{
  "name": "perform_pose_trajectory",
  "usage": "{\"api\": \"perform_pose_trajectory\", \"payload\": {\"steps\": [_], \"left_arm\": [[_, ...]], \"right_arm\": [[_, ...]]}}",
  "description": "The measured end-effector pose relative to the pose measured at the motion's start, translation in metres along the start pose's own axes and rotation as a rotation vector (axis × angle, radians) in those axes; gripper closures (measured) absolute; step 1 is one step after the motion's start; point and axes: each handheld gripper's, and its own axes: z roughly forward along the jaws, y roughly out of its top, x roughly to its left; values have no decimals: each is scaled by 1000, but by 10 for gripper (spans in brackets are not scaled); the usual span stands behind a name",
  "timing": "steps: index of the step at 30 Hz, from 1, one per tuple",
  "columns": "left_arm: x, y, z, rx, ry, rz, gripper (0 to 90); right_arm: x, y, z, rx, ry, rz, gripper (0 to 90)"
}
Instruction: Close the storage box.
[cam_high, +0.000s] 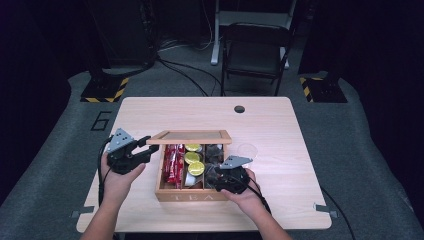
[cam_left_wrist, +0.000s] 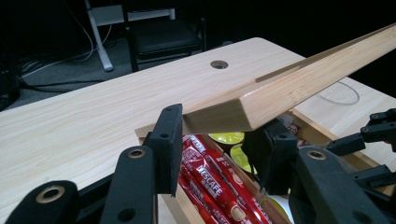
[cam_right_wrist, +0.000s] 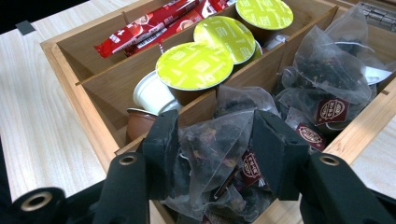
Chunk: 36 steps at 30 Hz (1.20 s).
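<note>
Tea box (cam_high: 192, 194) sits mid-table, near edge, lid (cam_high: 190, 136) raised at its far side. Left gripper (cam_high: 142, 148) sits at the lid's left end; right gripper (cam_high: 216, 176) is in the box's right compartment. Left gripper view: jaws clamp the lid corner (cam_left_wrist: 229, 112) above red coffee sticks (cam_left_wrist: 212, 184). Right gripper view: jaws pinch a clear tea bag (cam_right_wrist: 215, 149); green-topped capsules (cam_right_wrist: 196, 65) sit in the middle compartment.
</note>
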Motion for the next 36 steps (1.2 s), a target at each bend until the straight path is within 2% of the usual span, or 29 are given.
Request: {"api": "perform_pose_trajectory", "payload": {"steps": [7, 10, 14, 21, 25, 29, 36], "left_arm": [[0, 0, 0, -4, 1, -4, 575], [0, 0, 0, -4, 1, -4, 575], [0, 0, 0, -1, -1, -5, 575], [0, 0, 0, -3, -3, -2, 574], [0, -1, 0, 5, -6, 5, 574], [0, -1, 0, 4, -4, 5, 574], [-1, -2, -1, 7, -3, 8, 574]], "right_arm": [[2, -1, 6, 31, 9, -9, 567], [3, -1, 8, 43, 9, -34, 579], [4, -1, 11, 58, 2, -43, 598], [5, 1, 12, 80, -9, -63, 706], [6, 2, 12, 69, -2, -68, 767], [6, 4, 8, 62, 7, -65, 777], [4, 8, 0, 15, 14, -47, 778]]}}
